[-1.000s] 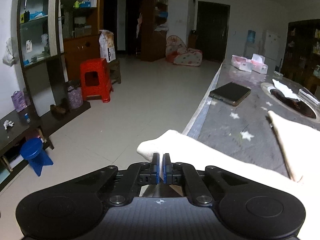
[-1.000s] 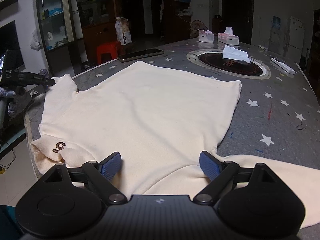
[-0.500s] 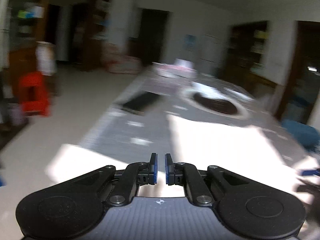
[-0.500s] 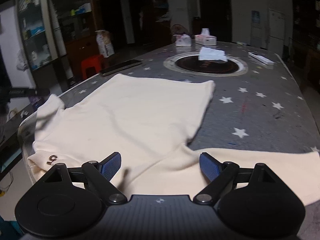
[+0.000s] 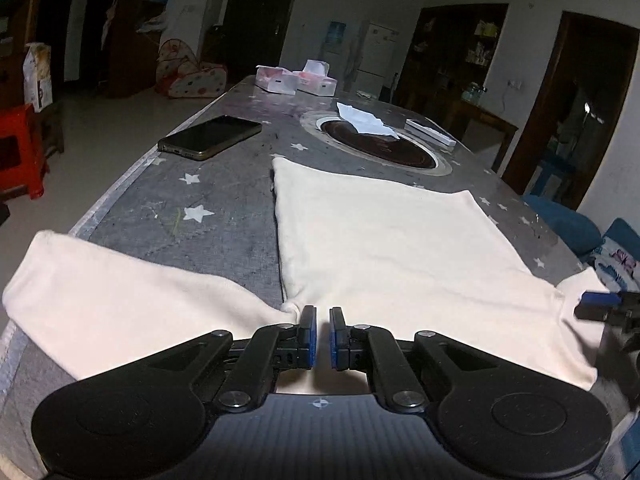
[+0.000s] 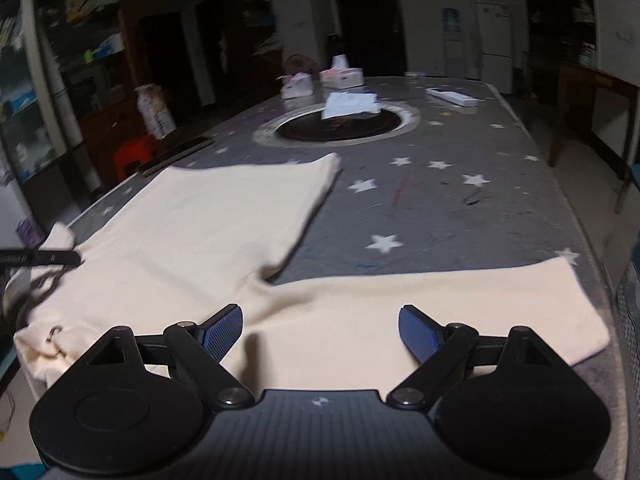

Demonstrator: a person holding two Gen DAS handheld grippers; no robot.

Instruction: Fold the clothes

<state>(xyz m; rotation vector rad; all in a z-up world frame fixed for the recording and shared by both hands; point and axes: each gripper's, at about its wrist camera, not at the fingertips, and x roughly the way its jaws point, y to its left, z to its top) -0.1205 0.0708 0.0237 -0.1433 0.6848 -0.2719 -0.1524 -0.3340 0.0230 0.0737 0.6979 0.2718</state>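
— Left gripper (image 5: 319,334): jaws nearly closed, a narrow gap, nothing pinched; low over the armpit seam of the cream shirt (image 5: 384,236).

— And the right gripper (image 6: 320,330)?

— Jaws spread wide, empty, poised over the root of the right sleeve (image 6: 452,304).

— Lie of the garment?

— Flat on the starred worktop (image 6: 440,208), body running straight ahead from both jaws, sleeves stretched out sideways along the near edge.

— Nearest for a first fold?

— Probably each sleeve to its own side: left sleeve (image 5: 120,284) just left of the left jaws, right sleeve under the right.
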